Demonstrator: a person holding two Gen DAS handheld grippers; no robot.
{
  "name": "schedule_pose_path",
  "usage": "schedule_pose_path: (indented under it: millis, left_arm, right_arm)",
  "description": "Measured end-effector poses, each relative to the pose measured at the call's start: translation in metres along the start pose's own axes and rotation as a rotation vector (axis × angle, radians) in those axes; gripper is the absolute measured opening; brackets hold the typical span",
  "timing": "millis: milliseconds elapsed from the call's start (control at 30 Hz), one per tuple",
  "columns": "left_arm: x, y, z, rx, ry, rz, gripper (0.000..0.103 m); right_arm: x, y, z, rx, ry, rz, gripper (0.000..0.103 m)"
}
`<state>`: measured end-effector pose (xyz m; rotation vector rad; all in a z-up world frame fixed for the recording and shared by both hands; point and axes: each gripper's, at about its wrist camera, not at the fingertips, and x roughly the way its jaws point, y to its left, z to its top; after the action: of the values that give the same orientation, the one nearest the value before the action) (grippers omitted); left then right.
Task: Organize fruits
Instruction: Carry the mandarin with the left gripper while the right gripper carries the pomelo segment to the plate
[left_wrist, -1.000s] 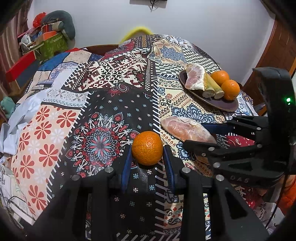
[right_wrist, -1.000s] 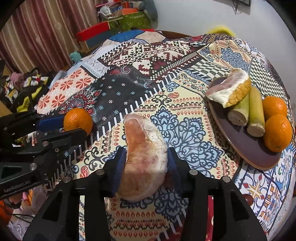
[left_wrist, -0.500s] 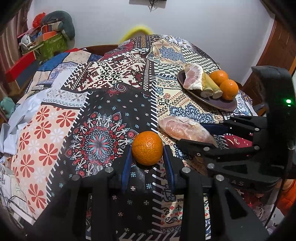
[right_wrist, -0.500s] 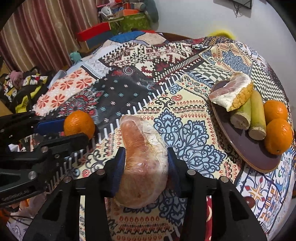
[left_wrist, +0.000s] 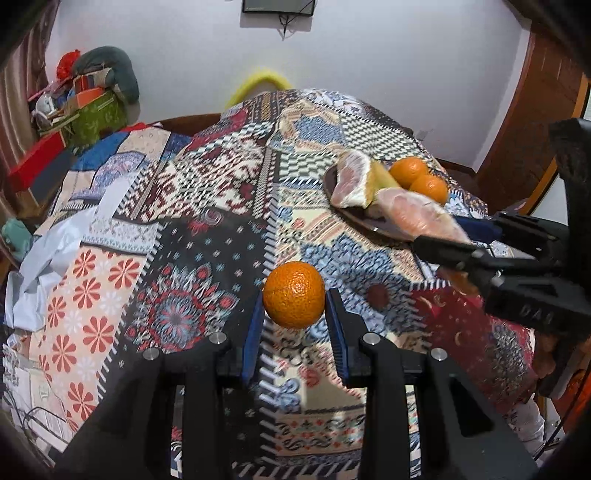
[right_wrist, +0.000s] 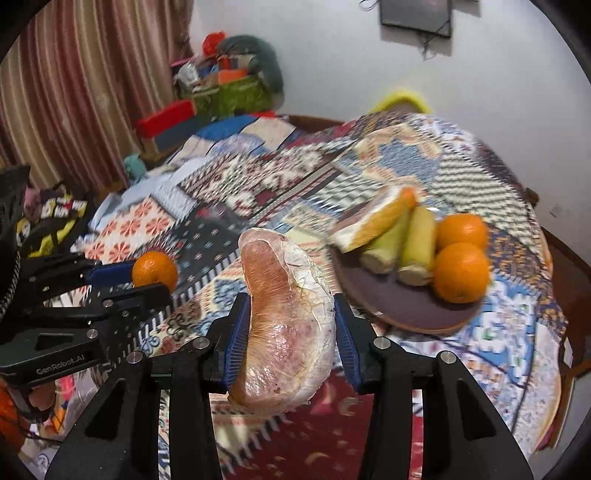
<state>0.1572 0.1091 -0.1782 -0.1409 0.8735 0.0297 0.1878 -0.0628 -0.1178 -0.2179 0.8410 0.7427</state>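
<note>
1. Between the blue pads of the left gripper (left_wrist: 294, 321) sits an orange (left_wrist: 294, 294), pinched on both sides and held clear above the patterned tablecloth (left_wrist: 192, 206).
2. Over to that gripper's right, the right gripper (right_wrist: 288, 325) clamps a peeled pomelo segment (right_wrist: 286, 325) wrapped in clear film; its jaws have just been closing, and the segment is squeezed between the pads with its upper end sticking out past the fingertips.
3. On the far right part of the cloth lies a dark brown plate (right_wrist: 413, 310).
4. On the plate rest a pomelo wedge with rind (right_wrist: 373, 218), two pale green-yellow stalk pieces (right_wrist: 406, 247) lying side by side against it, and two oranges (right_wrist: 460, 258) touching each other at the plate's right edge.
5. From the left wrist view the held segment overlaps the plate's near rim; whether it touches the plate cannot be told.
6. Beyond the table, a striped curtain (right_wrist: 74, 92) hangs at the left, with boxes and bags (right_wrist: 221, 88) piled by the white wall.
</note>
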Motion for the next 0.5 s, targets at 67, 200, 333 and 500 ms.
schedule_pose_path:
  millis: [67,200,333,500]
  left_arm:
    - [0.000,-0.007,0.007,0.008,-0.008,-0.009,0.033]
    - [0.004,-0.020,0.019,0.022,-0.016,-0.033,0.034]
    - [0.014,-0.037,0.033,0.049,-0.018,-0.054,0.034]
    - [0.030,-0.056,0.048,0.080,-0.015,-0.078,0.034]
  right_arm:
    - [-0.010,-0.011,0.002,0.013,-0.025,-0.022,0.041]
    - [-0.028,-0.032,0.005,0.041,-0.070,-0.061,0.041]
    - [-0.038,-0.050,0.009,0.070,-0.103,-0.087,0.041]
    - [-0.039,-0.071,0.013,0.101,-0.121,-0.110,0.041]
